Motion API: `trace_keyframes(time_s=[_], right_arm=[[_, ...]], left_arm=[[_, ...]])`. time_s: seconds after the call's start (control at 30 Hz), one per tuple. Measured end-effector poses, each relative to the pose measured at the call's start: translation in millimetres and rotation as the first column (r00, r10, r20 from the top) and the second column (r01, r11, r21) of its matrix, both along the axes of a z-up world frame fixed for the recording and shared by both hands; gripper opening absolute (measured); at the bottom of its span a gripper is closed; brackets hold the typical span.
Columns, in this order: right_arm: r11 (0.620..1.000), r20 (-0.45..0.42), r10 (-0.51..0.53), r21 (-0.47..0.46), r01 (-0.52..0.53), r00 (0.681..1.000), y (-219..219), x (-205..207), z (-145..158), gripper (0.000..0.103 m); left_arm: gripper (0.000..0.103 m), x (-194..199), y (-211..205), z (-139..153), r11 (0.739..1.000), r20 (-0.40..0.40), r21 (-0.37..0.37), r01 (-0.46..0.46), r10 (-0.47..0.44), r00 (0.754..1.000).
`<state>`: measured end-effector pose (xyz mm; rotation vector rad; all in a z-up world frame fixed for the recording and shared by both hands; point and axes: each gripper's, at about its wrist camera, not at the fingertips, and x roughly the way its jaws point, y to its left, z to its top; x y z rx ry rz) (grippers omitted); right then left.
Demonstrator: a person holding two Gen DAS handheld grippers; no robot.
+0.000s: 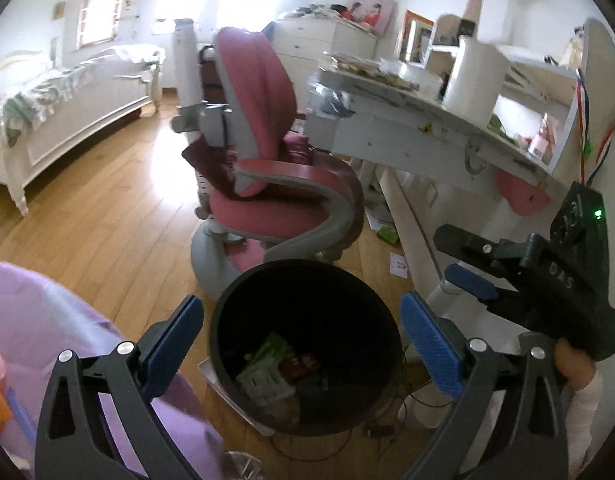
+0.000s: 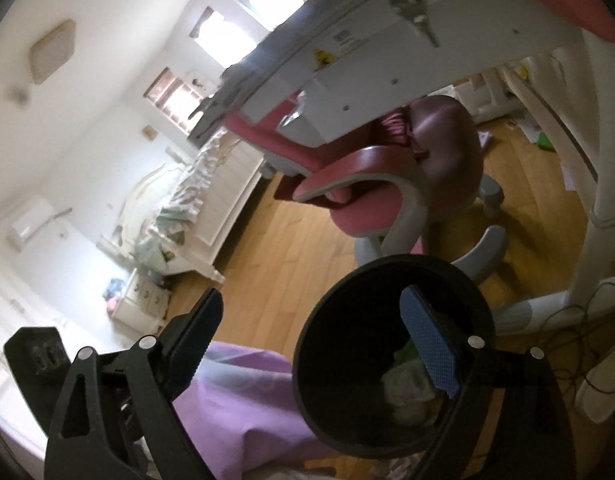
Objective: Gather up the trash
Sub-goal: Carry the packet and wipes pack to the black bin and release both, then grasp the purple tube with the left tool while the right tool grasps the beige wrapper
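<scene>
A black round trash bin (image 1: 305,344) stands on the wooden floor. It holds green and white wrappers (image 1: 267,372) and a dark red packet. My left gripper (image 1: 303,336) is open and empty, its blue-padded fingers spread either side of the bin from above. My right gripper (image 1: 471,264) shows at the right of the left wrist view, beside the desk leg. In the right wrist view it (image 2: 315,336) is open and empty above the bin (image 2: 391,360), with one finger over the bin mouth.
A pink and grey desk chair (image 1: 275,176) stands just behind the bin. A white desk (image 1: 427,128) with clutter is on the right. A purple cloth (image 1: 67,340) lies to the left. Cables (image 1: 387,424) and paper scraps (image 1: 399,266) lie on the floor. A bed (image 1: 59,112) stands far left.
</scene>
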<state>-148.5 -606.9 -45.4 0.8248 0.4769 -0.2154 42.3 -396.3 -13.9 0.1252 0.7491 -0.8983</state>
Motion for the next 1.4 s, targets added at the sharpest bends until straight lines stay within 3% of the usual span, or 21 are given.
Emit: trace_keyframes(time_s=[0.27,0.43,0.53,0.6,0.73,0.8,0.87,0.93,1.0,1.03,1.1,1.17,1.23,1.3,1.4], right_arm=[[0.984,-0.013,0.164,-0.066,-0.165,0.986,65,35,18,0.089],[0.93,-0.034,0.343,-0.129,-0.344,0.939,142,65,30,0.089],[0.872,-0.058,0.457,-0.17,-0.46,0.888,193,81,35,0.089],[0.808,-0.091,0.546,-0.204,-0.552,0.833,234,94,39,0.089],[0.651,-0.172,0.696,-0.256,-0.714,0.697,310,115,42,0.089],[0.573,-0.237,0.732,-0.293,-0.765,0.639,348,125,39,0.089],[0.529,-0.281,0.75,-0.289,-0.798,0.599,376,132,28,0.089],[0.5,-0.304,0.77,-0.259,-0.827,0.561,400,143,15,0.089],[0.48,-0.354,0.756,-0.273,-0.834,0.551,417,153,4,0.088],[0.473,-0.369,0.751,-0.279,-0.836,0.548,423,154,-1,0.087],[0.475,-0.396,0.743,-0.256,-0.842,0.54,429,162,-12,0.068],[0.48,-0.406,0.741,-0.237,-0.844,0.535,433,165,-19,0.056],[0.472,-0.422,0.737,-0.237,-0.849,0.527,435,167,-24,0.04],[0.488,-0.401,0.737,-0.24,-0.839,0.544,434,165,-23,0.038],[0.517,-0.346,0.75,-0.223,-0.827,0.563,423,160,-17,0.035]], left_arm=[[0.098,1,104,18,0.98,-0.004,-0.071,-0.185,0.185,0.983],[0.098,-3,192,25,0.935,0.018,-0.082,-0.344,0.347,0.938],[0.098,-9,261,22,0.872,0.023,-0.065,-0.486,0.488,0.873],[0.098,-14,300,18,0.822,0.044,-0.034,-0.569,0.57,0.82],[0.098,-22,370,-4,0.707,0.085,0.082,-0.702,0.697,0.712],[0.097,-21,393,-14,0.677,0.058,0.115,-0.727,0.726,0.685],[0.097,-22,408,-24,0.664,0.03,0.146,-0.733,0.738,0.674],[0.092,-23,415,-32,0.668,0.019,0.171,-0.724,0.733,0.68],[0.08,-22,416,-38,0.68,0.003,0.198,-0.706,0.72,0.694],[0.078,-20,415,-42,0.687,-0.008,0.212,-0.695,0.712,0.702],[0.066,-19,419,-49,0.689,-0.028,0.237,-0.685,0.71,0.704],[0.054,-17,419,-58,0.698,-0.067,0.248,-0.672,0.704,0.707],[0.049,-24,419,-63,0.694,-0.046,0.254,-0.673,0.704,0.708],[0.034,-23,419,-62,0.698,-0.048,0.254,-0.669,0.7,0.713],[0.031,-21,428,-62,0.708,-0.088,0.211,-0.674,0.701,0.708]])
